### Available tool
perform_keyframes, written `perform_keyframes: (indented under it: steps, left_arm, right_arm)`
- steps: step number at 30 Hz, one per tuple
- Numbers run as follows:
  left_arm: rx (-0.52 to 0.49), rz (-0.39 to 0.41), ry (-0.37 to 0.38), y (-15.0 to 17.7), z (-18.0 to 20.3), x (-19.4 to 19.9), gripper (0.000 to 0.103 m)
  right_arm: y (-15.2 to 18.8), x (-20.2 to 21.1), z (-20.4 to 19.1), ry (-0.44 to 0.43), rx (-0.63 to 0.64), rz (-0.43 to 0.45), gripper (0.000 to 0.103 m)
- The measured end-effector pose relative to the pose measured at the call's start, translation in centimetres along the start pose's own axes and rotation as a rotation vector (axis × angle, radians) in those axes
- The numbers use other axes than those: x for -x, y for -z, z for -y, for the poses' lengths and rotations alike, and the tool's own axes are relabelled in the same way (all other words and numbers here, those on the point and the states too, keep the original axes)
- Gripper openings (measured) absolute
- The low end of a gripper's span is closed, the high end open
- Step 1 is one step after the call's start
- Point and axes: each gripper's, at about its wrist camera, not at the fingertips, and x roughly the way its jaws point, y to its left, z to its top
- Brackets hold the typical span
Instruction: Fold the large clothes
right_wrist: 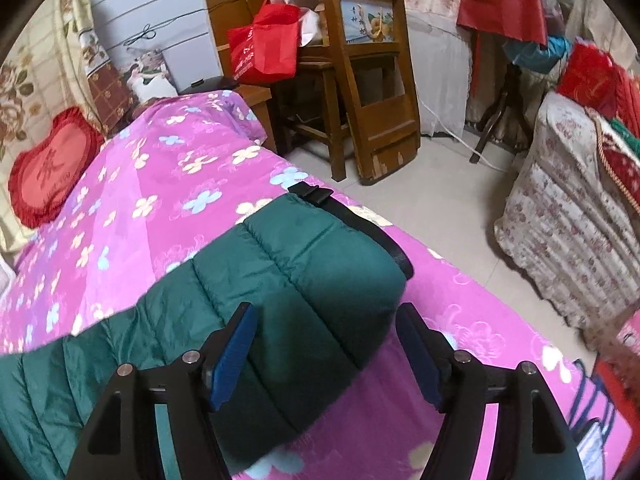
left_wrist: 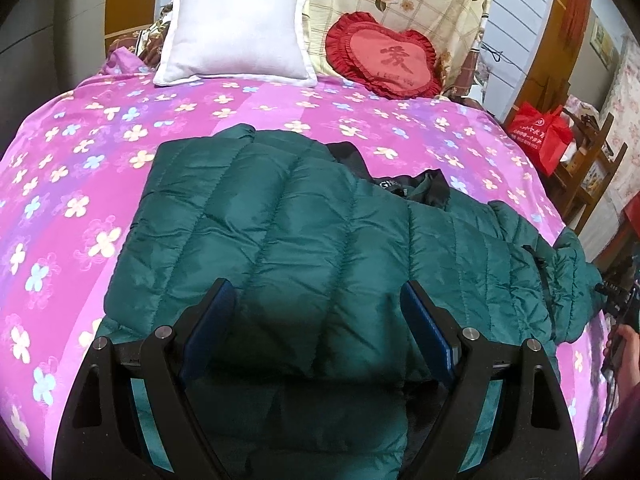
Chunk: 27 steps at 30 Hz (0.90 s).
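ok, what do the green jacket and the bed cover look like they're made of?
Green jacket: likely nylon or polyester shell with puffy fill; slight sheen, stitched quilted channels, black trim at the edge.
Bed cover: soft matte woven fabric, probably cotton or a blend; pink with a printed flower pattern, light wrinkles.

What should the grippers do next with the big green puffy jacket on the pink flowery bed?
Probably close the right gripper on the sleeve end of the dark green quilted puffer jacket. Both grippers are open and neither holds cloth, and that sleeve, with its black cuff, lies stretched out sideways between the right gripper's blue pads on the pink flowered bedspread. Pinching it would let the sleeve be folded in over the jacket's body.
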Motion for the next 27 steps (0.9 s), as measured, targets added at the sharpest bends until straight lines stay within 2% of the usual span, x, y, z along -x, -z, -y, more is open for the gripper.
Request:
perform_keyframes:
  steps: [7,12,15,16,17,18,19,20,23,27]
  left_arm:
    - [-0.006,-0.016,0.001,0.1,0.0,-0.3,0.085]
    - [-0.003,-0.028,-0.003,0.3,-0.2,-0.7,0.085]
    - [-0.007,-0.025,-0.009,0.3,-0.3,-0.5,0.085]
    - [-0.007,-0.024,-0.01,0.3,-0.3,-0.5,0.085]
    - [-0.005,-0.024,-0.01,0.3,-0.4,-0.4,0.085]
    - [-0.005,-0.026,-0.011,0.3,-0.4,-0.4,0.085]
    - [-0.005,-0.027,-0.012,0.4,-0.5,-0.3,0.085]
    - [-0.004,-0.029,-0.015,0.4,-0.6,-0.3,0.085]
    - [-0.001,-0.03,-0.011,0.6,-0.9,0.0,0.085]
    - [0.0,-0.036,-0.014,1.0,-1.5,0.5,0.085]
  right_arm:
    - [-0.4,-1.6,-0.1,-0.001,-0.033,-0.008,0.075]
    - [-0.8,-2.7,1.5,-0.017,-0.117,-0.015,0.076]
    - [-1.1,-3.1,1.2,-0.021,-0.092,-0.018,0.075]
    - [-1.2,-3.1,1.2,-0.033,-0.085,-0.017,0.063]
    - [-1.2,-3.0,1.0,-0.049,-0.076,-0.016,0.044]
    - [-1.2,-2.8,0.9,-0.075,-0.071,-0.017,0.037]
    - [-1.2,-2.5,0.9,-0.1,-0.068,-0.014,0.024]
    - [-1.3,-2.1,0.9,-0.122,-0.063,-0.009,0.019]
    - [-1.2,0.4,0.6,-0.178,-0.023,0.041,0.015]
    - [-0.9,5.1,0.2,-0.27,0.014,0.112,0.014]
